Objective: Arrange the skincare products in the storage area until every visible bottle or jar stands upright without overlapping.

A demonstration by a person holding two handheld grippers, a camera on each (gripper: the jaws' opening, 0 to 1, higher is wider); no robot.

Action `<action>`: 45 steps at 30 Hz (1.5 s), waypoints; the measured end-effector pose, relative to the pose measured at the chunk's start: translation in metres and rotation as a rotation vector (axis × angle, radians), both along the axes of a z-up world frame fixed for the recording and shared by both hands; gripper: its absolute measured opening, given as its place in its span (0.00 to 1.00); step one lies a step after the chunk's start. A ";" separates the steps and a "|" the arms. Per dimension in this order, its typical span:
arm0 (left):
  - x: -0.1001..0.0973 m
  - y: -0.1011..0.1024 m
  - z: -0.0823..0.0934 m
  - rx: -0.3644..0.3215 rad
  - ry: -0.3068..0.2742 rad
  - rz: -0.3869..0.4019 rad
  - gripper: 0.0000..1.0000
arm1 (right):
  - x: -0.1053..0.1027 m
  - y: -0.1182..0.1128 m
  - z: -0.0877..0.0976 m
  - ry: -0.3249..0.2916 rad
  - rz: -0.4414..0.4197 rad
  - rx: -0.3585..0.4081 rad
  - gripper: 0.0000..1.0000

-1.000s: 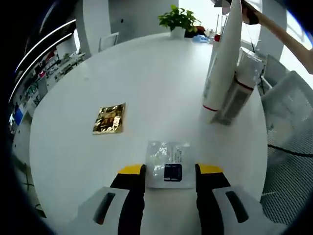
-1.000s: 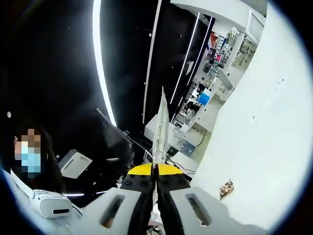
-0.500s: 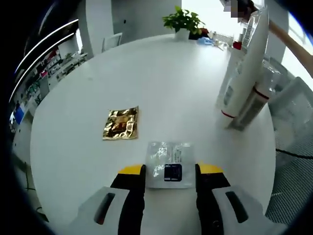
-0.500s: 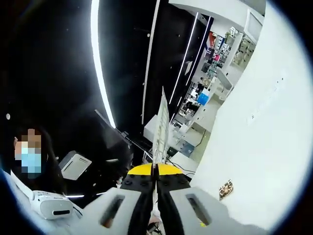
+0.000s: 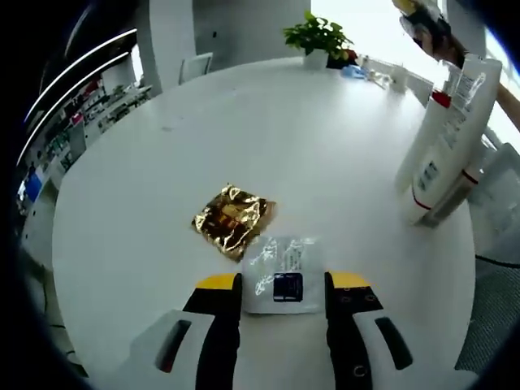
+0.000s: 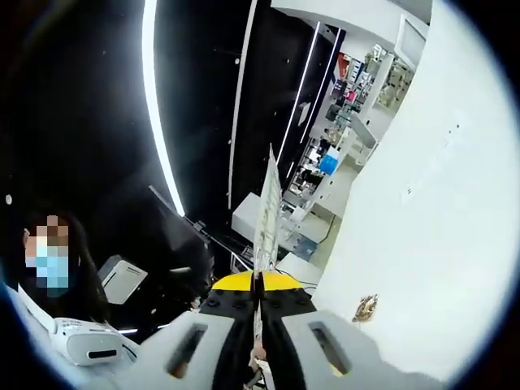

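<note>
Worktop [image 5: 325,146]: white, smooth, faint sheen. Gold sachet [image 5: 233,220] near centre: crinkled metallic foil, highly reflective. Clear sachet [image 5: 281,272] at 6 o'clock, between the left tool [image 5: 283,286] jaws: transparent glossy plastic film with a dark printed patch. White tube [image 5: 449,130] at 3 o'clock: smooth satin plastic, red band near its base. Left tool jaws: matt black, yellow tips, grey plastic housings. Right tool [image 6: 257,284]: same finish, pinching a thin flat packet [image 6: 266,213], edge-on, glossy.
</note>
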State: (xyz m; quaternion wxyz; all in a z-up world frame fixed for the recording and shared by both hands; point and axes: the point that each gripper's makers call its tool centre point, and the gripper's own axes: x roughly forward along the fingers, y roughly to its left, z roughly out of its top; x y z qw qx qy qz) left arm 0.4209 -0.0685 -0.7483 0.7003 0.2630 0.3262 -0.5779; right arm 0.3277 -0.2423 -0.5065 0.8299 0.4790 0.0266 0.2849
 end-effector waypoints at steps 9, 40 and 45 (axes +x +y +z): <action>0.027 -0.002 0.002 -0.004 0.004 0.031 0.40 | 0.001 -0.001 0.000 0.010 -0.007 0.004 0.01; -0.046 -0.063 0.236 -0.549 0.246 -0.248 0.52 | -0.013 0.051 0.022 -0.040 0.090 -0.032 0.01; -0.061 -0.067 0.261 -0.648 0.343 -0.261 0.46 | -0.027 0.068 0.029 -0.071 0.126 -0.044 0.01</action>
